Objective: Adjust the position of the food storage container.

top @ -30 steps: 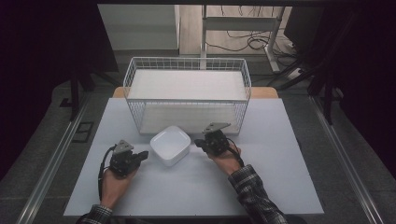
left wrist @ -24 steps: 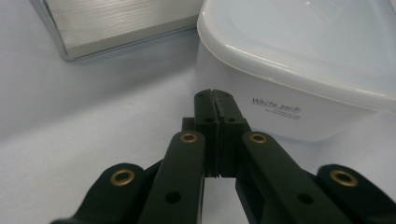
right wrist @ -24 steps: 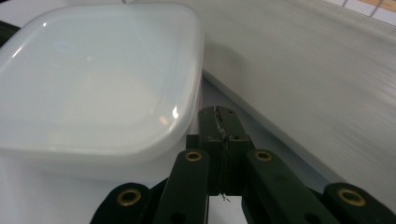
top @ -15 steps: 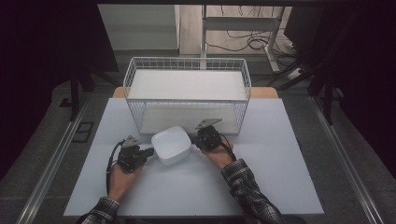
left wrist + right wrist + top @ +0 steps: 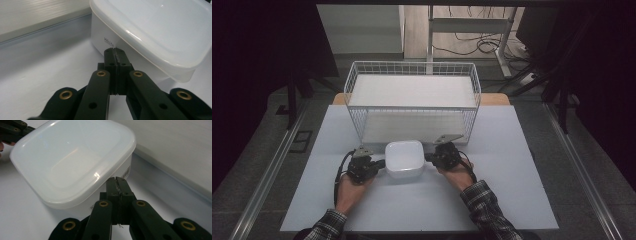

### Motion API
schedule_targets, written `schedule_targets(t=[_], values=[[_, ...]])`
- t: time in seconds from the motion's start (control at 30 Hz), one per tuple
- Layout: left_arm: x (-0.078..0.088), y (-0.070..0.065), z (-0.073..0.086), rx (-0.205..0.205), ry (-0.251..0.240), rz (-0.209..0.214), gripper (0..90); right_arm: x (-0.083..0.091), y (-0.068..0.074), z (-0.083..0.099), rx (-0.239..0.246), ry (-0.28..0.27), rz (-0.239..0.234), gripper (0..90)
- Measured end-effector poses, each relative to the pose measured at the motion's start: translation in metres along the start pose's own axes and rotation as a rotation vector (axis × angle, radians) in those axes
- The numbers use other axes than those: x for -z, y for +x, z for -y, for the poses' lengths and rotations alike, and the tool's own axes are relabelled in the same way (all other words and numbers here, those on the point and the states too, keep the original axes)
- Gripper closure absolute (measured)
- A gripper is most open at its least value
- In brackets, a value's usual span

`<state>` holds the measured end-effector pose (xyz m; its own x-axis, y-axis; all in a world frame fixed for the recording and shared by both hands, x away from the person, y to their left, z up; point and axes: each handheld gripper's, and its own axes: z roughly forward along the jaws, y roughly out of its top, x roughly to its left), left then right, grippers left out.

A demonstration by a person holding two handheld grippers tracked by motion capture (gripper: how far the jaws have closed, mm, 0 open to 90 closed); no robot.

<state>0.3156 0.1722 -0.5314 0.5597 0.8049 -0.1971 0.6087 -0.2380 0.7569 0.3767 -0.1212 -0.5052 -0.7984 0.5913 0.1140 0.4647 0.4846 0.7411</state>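
From my station: table (image 5: 512,200) evenly lit, surroundings dark; glare streaks the container lid (image 5: 75,162); near jaws slightly soft.

One white lidded container (image 5: 404,158) is counted on the table. One wire basket (image 5: 412,100) is seen. Two grippers are counted

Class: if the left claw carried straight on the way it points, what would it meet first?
Most likely the side wall of the white lidded container, just under its lid rim; the shut left claw points straight at it, seemingly almost touching.
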Motion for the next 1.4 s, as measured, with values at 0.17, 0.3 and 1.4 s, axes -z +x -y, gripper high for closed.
schedule_targets(t=[0.17,0.3,1.4], values=[[-0.006,-0.014,-0.002,-0.036,0.009,0.029,90.0,0.018,0.0,0.012,-0.017,0.003,0.014,89.2],[-0.009,-0.023,-0.003,-0.06,0.022,0.05,90.0,0.033,0.001,0.021,-0.031,-0.014,0.013,89.2],[0.044,-0.038,0.029,-0.135,-0.085,0.062,18.2,0.109,0.014,0.074,-0.003,-0.098,0.107,32.3]])
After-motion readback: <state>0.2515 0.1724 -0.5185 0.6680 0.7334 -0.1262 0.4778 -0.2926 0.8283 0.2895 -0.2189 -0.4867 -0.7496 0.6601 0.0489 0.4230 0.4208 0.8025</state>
